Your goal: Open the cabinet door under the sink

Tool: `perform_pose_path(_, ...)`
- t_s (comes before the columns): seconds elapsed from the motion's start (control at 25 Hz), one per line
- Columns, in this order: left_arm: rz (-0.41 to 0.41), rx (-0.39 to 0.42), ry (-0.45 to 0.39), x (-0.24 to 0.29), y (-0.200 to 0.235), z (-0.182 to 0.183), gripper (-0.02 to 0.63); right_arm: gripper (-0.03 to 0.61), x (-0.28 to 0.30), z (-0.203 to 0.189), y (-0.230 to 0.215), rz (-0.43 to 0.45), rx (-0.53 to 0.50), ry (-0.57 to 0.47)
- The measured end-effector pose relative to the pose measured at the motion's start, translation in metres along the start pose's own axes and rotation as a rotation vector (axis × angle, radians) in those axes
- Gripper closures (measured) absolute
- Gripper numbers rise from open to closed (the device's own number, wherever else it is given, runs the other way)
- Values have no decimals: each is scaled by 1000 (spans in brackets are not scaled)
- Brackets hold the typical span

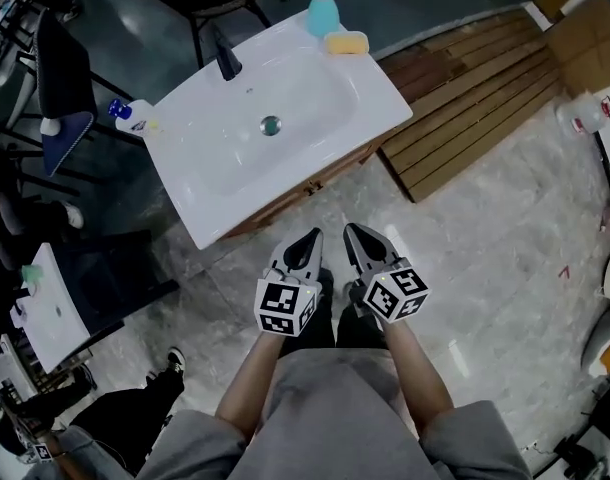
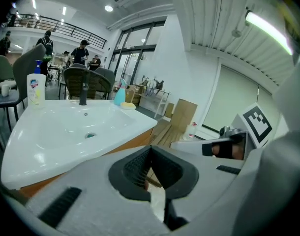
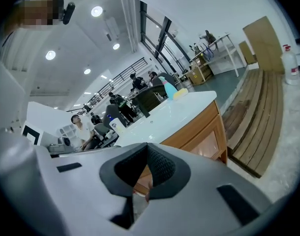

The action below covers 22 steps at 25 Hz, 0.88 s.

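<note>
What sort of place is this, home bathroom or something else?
Probably a big open lab or workshop hall, not a home bathroom. The white ceramic sink on its wooden cabinet stands alone, away from any wall. People and dark chairs are behind it, with tall glass windows beyond.

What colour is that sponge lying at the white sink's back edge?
Yellow. The soft rectangular sponge shows best in the head view.
</note>
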State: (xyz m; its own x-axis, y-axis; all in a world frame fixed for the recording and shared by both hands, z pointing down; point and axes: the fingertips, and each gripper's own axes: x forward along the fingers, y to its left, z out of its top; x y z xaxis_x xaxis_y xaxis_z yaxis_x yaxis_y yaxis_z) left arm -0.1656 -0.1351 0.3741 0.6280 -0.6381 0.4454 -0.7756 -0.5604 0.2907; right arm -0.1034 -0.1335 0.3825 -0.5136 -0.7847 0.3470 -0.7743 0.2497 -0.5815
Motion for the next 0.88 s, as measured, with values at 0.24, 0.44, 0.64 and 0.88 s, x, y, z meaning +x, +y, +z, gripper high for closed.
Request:
perform_pose_path(0.24,-30,41,50,35,28,-25,604,571,37,-23,-30,-44,48,-1)
perform_pose_path(0.44,-31,39,92,63,50,-51,604,569,61,-48,-57,-42,125,-18)
perform_pose_path(0.64,-26,67,120,95,62,-77,606,568,86,-77,-92,-38,229,-41)
perform_pose_path(0.88,-33,169,149,130,75,-105,604,568,123,-115,-128,-24,355,-78)
